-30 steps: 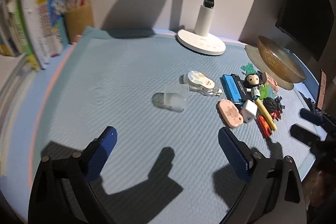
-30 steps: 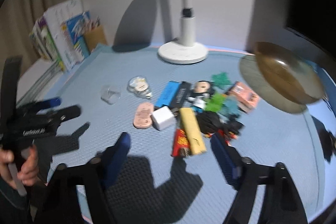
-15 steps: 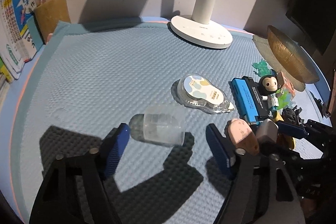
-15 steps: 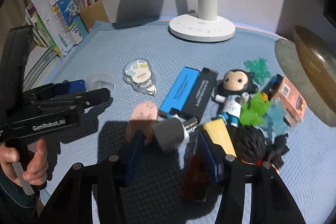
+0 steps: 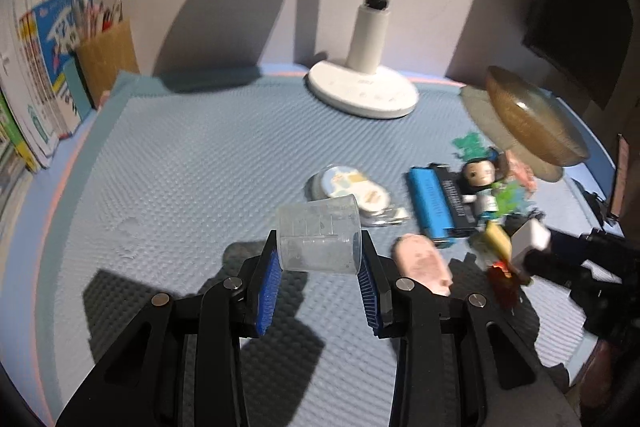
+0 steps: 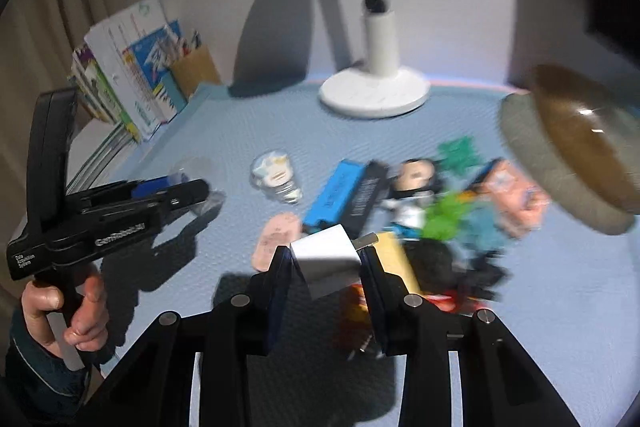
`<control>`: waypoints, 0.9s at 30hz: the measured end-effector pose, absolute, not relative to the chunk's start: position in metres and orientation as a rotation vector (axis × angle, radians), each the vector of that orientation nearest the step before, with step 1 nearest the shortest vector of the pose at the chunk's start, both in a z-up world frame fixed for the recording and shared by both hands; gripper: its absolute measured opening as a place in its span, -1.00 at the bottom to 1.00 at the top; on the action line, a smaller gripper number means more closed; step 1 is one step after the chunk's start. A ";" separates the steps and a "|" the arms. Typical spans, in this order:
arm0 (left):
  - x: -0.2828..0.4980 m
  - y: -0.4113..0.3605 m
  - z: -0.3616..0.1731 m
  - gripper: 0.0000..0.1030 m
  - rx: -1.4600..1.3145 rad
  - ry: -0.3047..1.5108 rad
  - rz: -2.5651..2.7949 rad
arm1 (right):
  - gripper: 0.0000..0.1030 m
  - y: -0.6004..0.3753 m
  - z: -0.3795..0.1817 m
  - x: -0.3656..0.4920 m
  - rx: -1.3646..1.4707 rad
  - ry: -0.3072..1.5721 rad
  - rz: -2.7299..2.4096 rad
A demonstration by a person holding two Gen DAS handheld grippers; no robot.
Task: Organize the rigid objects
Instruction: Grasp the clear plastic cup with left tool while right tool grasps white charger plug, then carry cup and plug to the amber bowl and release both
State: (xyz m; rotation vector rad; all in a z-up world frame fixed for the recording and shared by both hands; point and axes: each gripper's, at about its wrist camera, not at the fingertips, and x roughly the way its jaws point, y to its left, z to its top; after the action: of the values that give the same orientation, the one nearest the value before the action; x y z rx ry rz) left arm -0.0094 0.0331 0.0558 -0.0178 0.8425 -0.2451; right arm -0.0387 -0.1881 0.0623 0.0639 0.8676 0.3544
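My left gripper (image 5: 318,259) is closing and its blue pads press on a clear plastic measuring cup (image 5: 318,239), lifted off the blue mat (image 5: 180,167). My right gripper (image 6: 326,263) is also closing, with a white charger plug (image 6: 326,259) gripped between its fingers above the pile. In the left wrist view the plug (image 5: 530,239) shows at the right gripper's tip. Loose on the mat lie a pink eraser (image 5: 420,263), a blue lighter (image 5: 430,203), a black lighter (image 5: 456,199), a doll figure (image 5: 480,183) and a correction tape (image 5: 352,191).
A white lamp base (image 5: 362,93) stands at the back. A brown bowl (image 5: 532,123) sits at the right on a grey coaster. Books (image 5: 36,75) and a pencil holder (image 5: 106,59) line the left edge. A hand (image 6: 68,311) holds the left gripper (image 6: 192,189).
Both grippers went from wide apart to closed on objects. The left took the clear cup and raised it; the right took the white plug and lifted it from the pile.
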 end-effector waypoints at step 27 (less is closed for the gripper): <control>-0.049 -0.068 0.035 -0.37 0.052 0.914 -0.418 | 0.19 -0.291 0.018 -0.075 0.097 0.961 0.159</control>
State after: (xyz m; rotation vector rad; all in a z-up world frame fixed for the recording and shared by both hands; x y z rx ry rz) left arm -0.0494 -0.0676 0.0349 0.0516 0.9144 -0.4176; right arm -0.0754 -0.2909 0.0178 0.0970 0.9614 0.1586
